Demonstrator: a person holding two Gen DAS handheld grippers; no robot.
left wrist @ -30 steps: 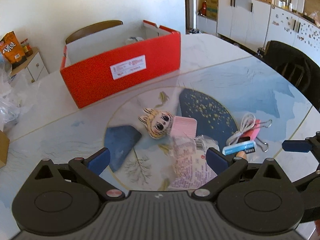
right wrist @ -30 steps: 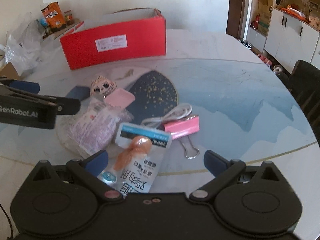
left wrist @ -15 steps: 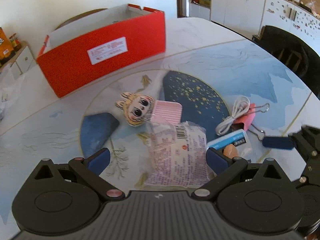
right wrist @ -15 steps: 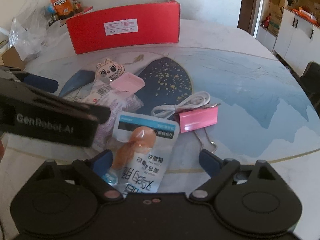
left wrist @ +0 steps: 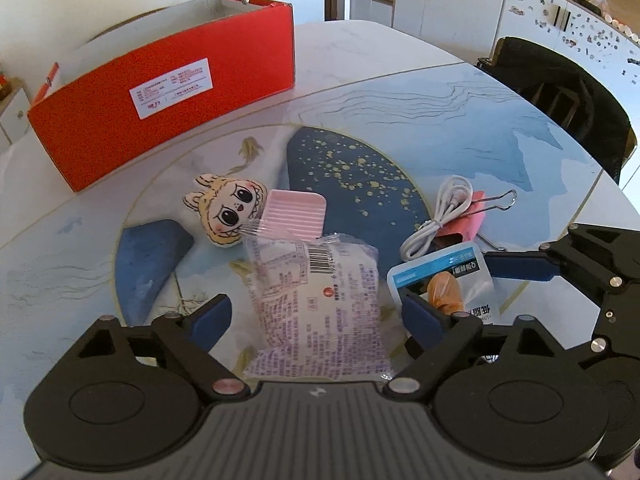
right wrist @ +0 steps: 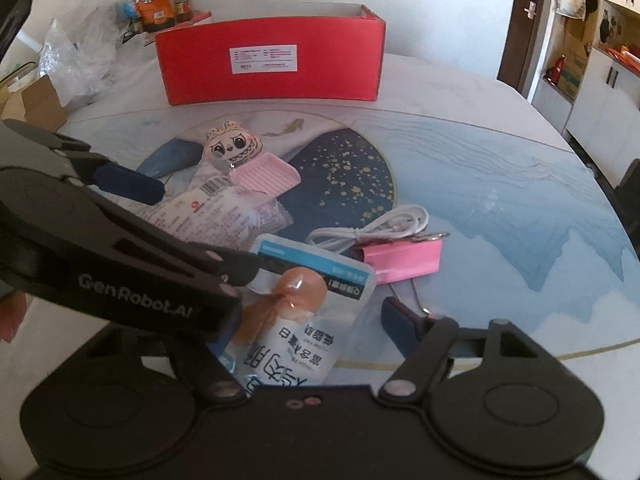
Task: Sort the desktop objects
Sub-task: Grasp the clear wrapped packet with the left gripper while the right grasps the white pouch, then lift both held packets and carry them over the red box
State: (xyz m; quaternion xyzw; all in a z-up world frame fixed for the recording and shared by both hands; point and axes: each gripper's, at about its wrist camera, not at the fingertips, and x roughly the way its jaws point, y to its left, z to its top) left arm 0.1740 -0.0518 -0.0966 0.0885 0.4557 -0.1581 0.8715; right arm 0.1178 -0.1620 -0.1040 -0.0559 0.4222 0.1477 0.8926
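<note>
1. Crinkly clear plastic, printed in purple, is lying between the wide-spread fingers of the left hand-held gripper: this flat snack packet is resting on the marbled blue-and-white surface, its top edge touching the pink ribbed comb.
2. The right hand-held gripper is also standing wide, straddling the white pouch with an orange sausage picture.
3. The person is probably best pinching each packet near its middle, low to the surface, since thin film slips.
4. The open red cardboard box is waiting well behind as the likely destination.
</note>
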